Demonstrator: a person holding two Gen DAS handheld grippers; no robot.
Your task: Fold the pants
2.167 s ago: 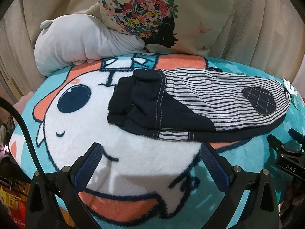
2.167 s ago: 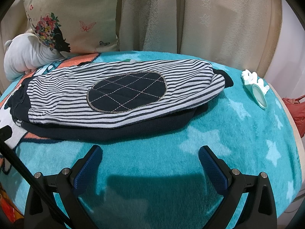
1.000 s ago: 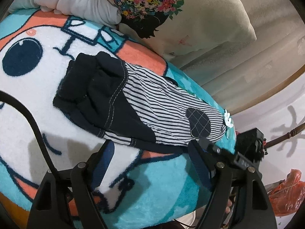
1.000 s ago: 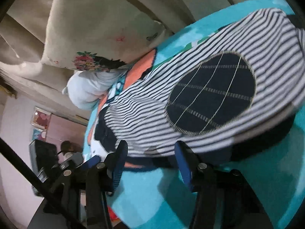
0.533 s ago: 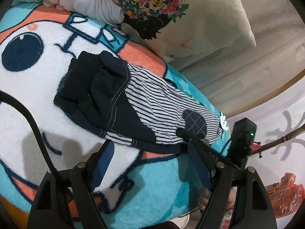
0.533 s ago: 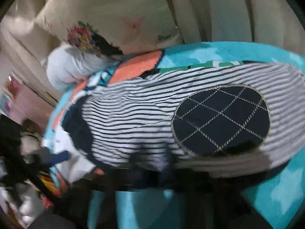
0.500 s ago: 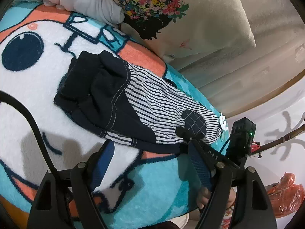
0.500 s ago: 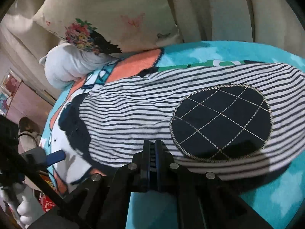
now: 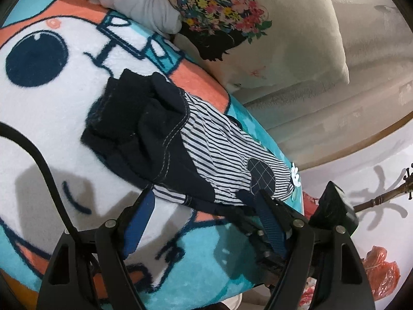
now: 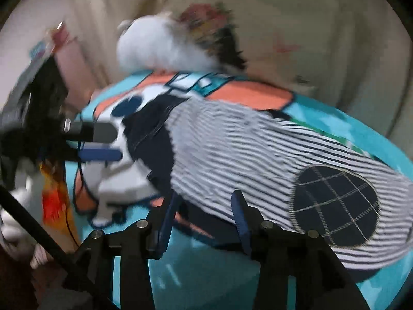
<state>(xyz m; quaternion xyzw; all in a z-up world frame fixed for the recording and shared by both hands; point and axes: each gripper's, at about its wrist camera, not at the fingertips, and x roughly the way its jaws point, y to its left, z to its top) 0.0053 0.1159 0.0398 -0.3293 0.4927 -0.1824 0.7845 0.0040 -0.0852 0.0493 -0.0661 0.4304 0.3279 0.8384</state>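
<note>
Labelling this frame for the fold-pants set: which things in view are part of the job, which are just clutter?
Job:
- striped pants lying on the blanket
- left tool, open at the near hem
- right tool, open at the near hem

Lying about:
- cartoon blanket under the pants
- floral pillow
- white plush
- orange bag

Both wrist views closely share the pants.

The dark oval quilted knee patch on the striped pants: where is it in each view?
Left wrist: dark oval quilted knee patch, right of centre, just above the right finger.
Right wrist: patch, lower right, large.
Shared landmark: floral cream pillow behind the pants.
</note>
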